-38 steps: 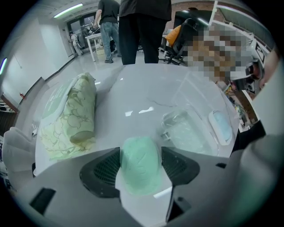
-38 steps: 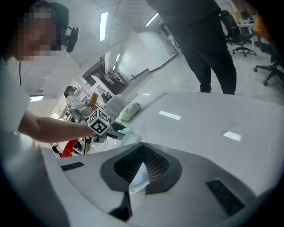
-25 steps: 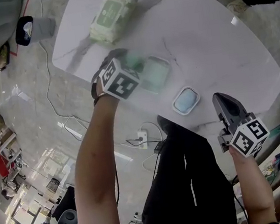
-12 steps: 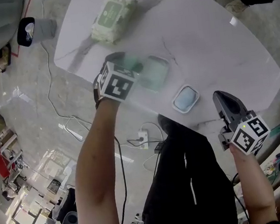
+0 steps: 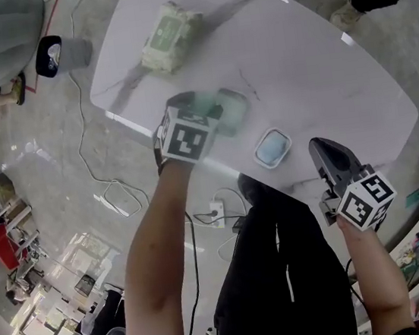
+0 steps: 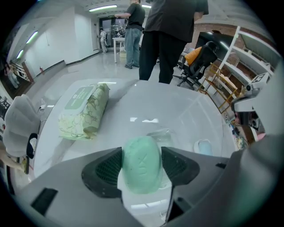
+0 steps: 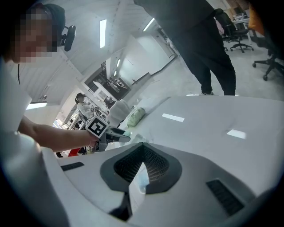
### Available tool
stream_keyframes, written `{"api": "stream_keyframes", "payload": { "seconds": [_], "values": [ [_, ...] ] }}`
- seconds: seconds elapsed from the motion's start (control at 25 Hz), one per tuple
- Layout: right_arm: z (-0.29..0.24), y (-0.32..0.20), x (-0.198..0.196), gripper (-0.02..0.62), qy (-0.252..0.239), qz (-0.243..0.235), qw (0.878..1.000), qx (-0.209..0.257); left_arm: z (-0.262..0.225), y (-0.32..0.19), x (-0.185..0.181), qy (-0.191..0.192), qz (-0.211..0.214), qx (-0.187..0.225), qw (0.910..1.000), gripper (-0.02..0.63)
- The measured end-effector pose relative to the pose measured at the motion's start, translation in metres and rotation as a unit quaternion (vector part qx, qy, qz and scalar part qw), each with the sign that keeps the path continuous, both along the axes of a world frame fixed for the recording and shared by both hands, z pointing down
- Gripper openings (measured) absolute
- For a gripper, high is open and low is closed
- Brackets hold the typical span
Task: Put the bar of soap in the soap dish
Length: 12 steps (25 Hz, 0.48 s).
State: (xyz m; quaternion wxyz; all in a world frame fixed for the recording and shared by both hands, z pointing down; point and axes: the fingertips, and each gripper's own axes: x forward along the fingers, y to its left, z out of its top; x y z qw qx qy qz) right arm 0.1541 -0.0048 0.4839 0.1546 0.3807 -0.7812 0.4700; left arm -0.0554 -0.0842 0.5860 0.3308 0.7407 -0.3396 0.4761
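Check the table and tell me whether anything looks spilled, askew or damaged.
Nothing stands out. The wipes pack lies flat on the table, the blue soap sits squarely in its tray, and the green soap is clamped in the left gripper. No spill or damage shows.

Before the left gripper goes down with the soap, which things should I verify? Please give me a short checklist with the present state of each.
1. Grip: the green soap bar sits clamped between the pads of the left gripper: ok.
2. Clear soap dish: the part that shows is empty: ok.
3. Alignment: in the left gripper view the dish lies beyond the soap, not under it: not ok.
4. Right gripper: shut, empty, away from the dish: ok.
5. The wipes pack and the small white dish stand apart from the clear dish: ok.
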Motion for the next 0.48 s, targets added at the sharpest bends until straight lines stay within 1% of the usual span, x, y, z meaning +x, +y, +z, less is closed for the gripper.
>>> {"api": "stream_keyframes", "payload": {
  "seconds": [0.16, 0.28, 0.36, 0.48],
  "values": [
    [-0.001, 0.007, 0.01, 0.013, 0.012, -0.006, 1.0, 0.013, -0.002, 0.016, 0.022, 0.015, -0.026, -0.017, 0.9994, 0.285],
    [-0.001, 0.016, 0.018, 0.014, 0.012, 0.0, 1.0, 0.011, 0.002, 0.028, 0.036, 0.01, -0.03, -0.023, 0.9992, 0.285],
    [0.0, 0.021, 0.023, 0.014, 0.008, 0.005, 1.0, 0.007, 0.005, 0.031, 0.043, 0.009, -0.035, -0.019, 0.9992, 0.285],
    [0.004, 0.028, 0.032, 0.013, 0.006, 0.011, 1.0, 0.0, 0.01, 0.035, 0.052, -0.003, -0.03, -0.018, 0.9994, 0.285]
  ]
}}
